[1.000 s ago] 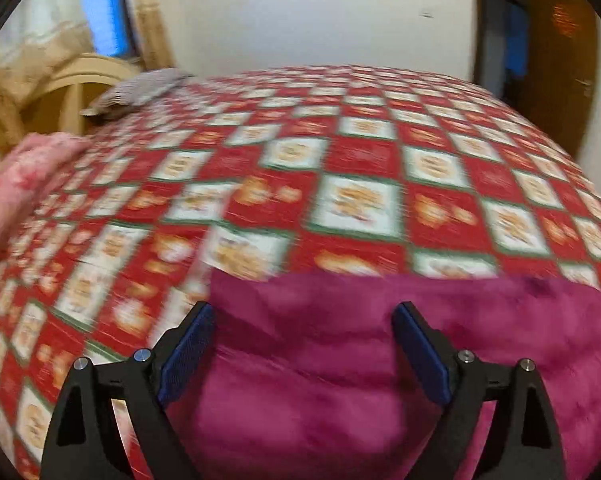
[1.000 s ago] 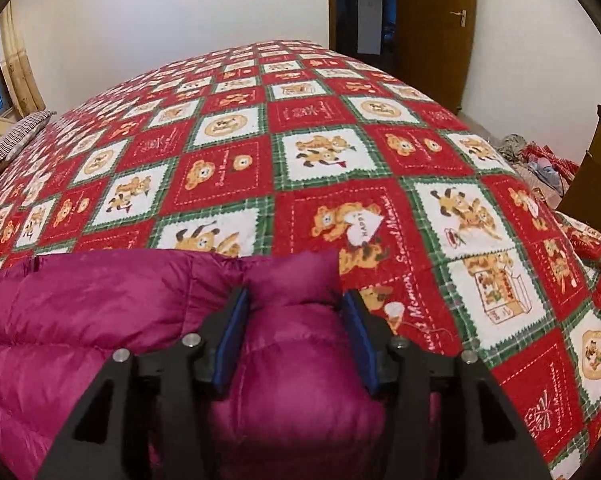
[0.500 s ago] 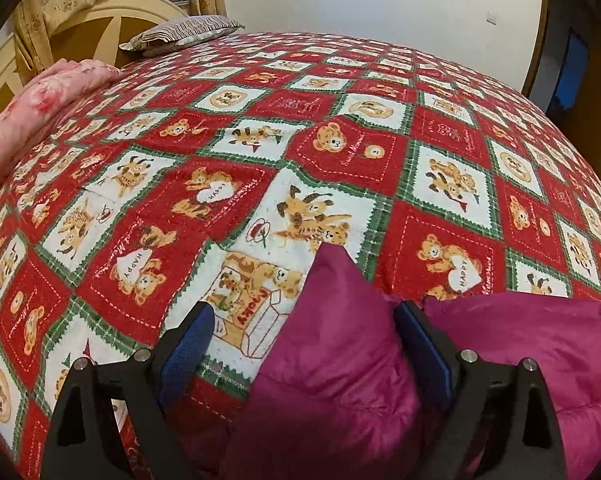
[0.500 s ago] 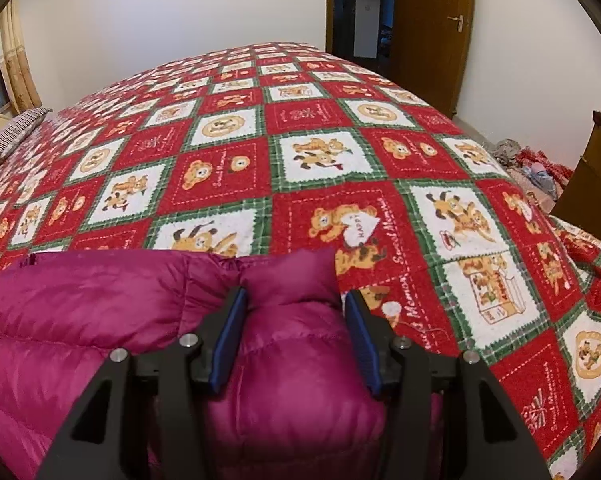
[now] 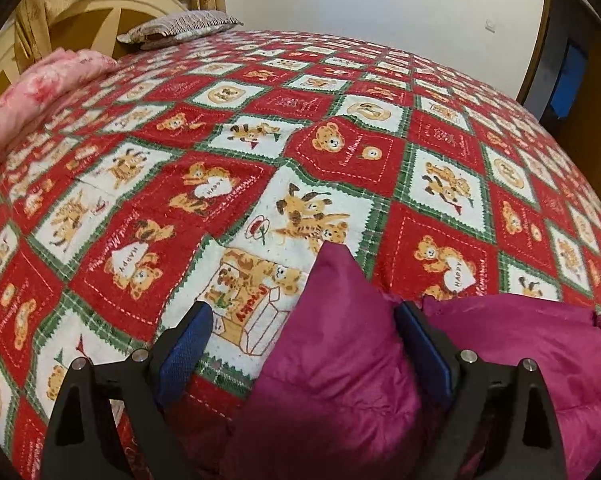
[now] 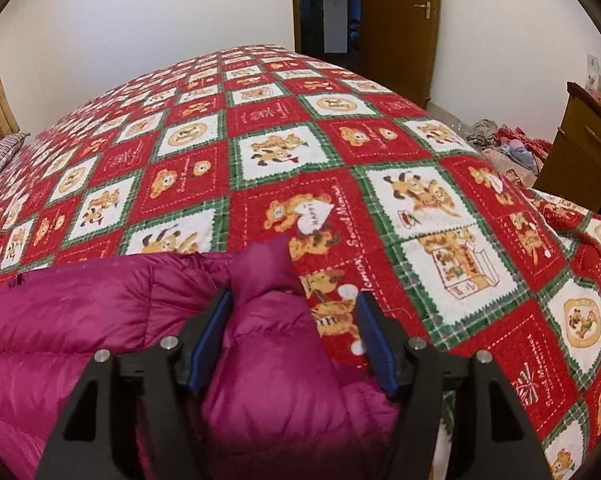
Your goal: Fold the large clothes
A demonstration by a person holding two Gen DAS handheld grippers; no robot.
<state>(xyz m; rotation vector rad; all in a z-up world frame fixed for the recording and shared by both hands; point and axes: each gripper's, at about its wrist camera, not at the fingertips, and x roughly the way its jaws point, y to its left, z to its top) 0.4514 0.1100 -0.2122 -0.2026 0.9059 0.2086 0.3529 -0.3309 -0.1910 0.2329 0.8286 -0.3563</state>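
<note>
Right claw [image 6: 292,332] is opening over the magenta down jacket [image 6: 100,340], its right pad now clear of the puffy corner that it pinched a second ago, while the left pad still touches the fabric. Left claw [image 5: 304,344] stands wide, has swung in from the jacket's flat edge and now has a peaked corner of the jacket [image 5: 332,320] loose between its pads, touching only the right one. With the jacket lying on the bed's teddy-bear quilt [image 5: 260,160] and both corners let go, this fold looks laid down, and the next one probably needs a fresh grip.
</note>
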